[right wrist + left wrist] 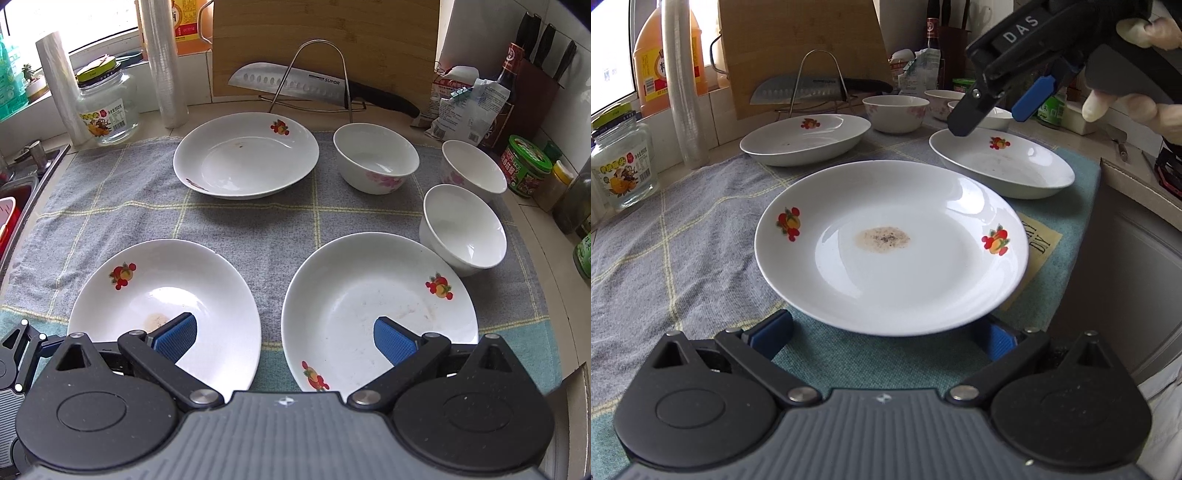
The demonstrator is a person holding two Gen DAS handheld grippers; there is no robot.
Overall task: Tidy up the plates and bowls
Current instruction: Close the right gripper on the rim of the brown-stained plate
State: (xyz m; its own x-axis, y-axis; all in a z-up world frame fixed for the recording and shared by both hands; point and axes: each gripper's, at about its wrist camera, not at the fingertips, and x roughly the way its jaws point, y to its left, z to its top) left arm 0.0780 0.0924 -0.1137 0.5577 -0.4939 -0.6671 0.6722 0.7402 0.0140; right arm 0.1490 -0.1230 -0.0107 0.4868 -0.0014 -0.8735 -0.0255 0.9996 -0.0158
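Three white fruit-print plates and three white bowls stand on a grey checked towel [258, 221]. The near left plate [892, 247] [162, 306] has a brown stain in its middle. My left gripper [884, 336] is open, and that plate's near rim lies between its blue pads without being clamped. The near right plate [1001, 162] [376, 310] sits under my right gripper [284, 338] [993, 107], which hovers open and empty, held by a gloved hand. The far plate [245, 155] [805, 138] is at the back. The bowls [376, 158] [474, 168] [463, 229] stand at the right.
A knife [317, 86] rests on a wire rack before a wooden cutting board [325, 40]. A glass jar [105, 107] and wrap rolls [164, 66] stand back left, bottles and jars [524, 164] on the right. A sink [18, 192] lies left; the counter edge [1108, 221] drops off right.
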